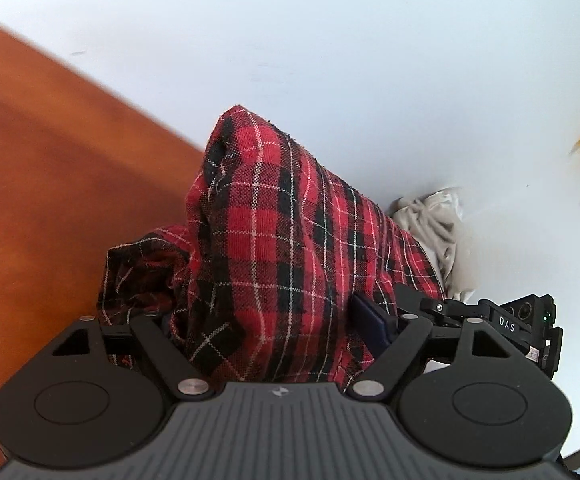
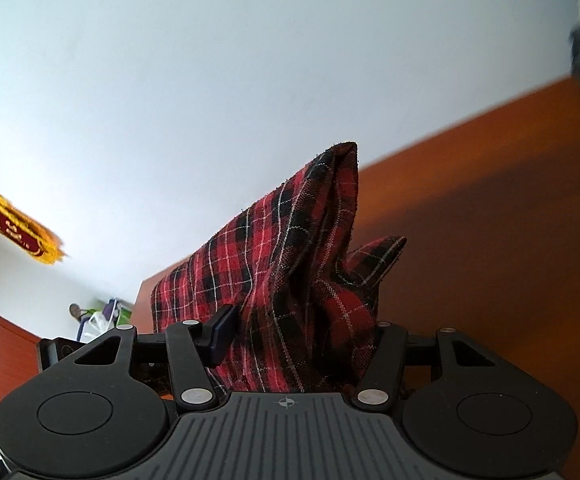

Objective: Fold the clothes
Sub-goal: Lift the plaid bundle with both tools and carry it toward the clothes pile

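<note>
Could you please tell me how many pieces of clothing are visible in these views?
2. A red plaid garment is bunched between the jaws of both grippers, and a crumpled pale garment lies on the white table behind it. More may be hidden behind the plaid.

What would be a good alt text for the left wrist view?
The left gripper holds a bunched red plaid garment between its fingers, above a white surface. A crumpled pale cloth lies behind it, and the right gripper is alongside.
</note>
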### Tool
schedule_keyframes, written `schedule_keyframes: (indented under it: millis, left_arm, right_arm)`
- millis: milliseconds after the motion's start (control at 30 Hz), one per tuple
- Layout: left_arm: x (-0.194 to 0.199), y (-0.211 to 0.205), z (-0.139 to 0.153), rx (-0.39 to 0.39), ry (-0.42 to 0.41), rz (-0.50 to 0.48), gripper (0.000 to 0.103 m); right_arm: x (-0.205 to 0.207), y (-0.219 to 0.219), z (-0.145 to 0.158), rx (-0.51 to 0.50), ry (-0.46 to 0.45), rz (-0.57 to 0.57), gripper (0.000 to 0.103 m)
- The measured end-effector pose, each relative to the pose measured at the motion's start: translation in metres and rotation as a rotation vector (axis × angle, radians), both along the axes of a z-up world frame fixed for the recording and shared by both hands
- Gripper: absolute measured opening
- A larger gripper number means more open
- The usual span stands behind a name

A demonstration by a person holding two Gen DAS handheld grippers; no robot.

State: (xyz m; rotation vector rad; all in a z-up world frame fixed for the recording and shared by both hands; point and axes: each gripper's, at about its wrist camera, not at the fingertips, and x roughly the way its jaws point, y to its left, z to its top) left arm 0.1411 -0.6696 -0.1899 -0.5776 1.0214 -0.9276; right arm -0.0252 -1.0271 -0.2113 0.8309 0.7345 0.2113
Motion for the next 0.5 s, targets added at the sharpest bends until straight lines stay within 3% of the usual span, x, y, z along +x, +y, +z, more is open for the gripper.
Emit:
schedule_keyframes:
  millis: [267, 500]
  left_arm:
    - [0.040, -0.109, 0.006, -0.034, -0.047, -0.036, 0.085]
    - [0.092, -0.185, -0.026, -0.009, -0.045, -0.040, 0.085]
  right_arm:
    - [0.027, -0.106, 0.004, -0.009, -0.046, -0.047, 0.060]
    - [0.068, -0.146, -0.015, -0.103, -0.039, -0.095, 0.062]
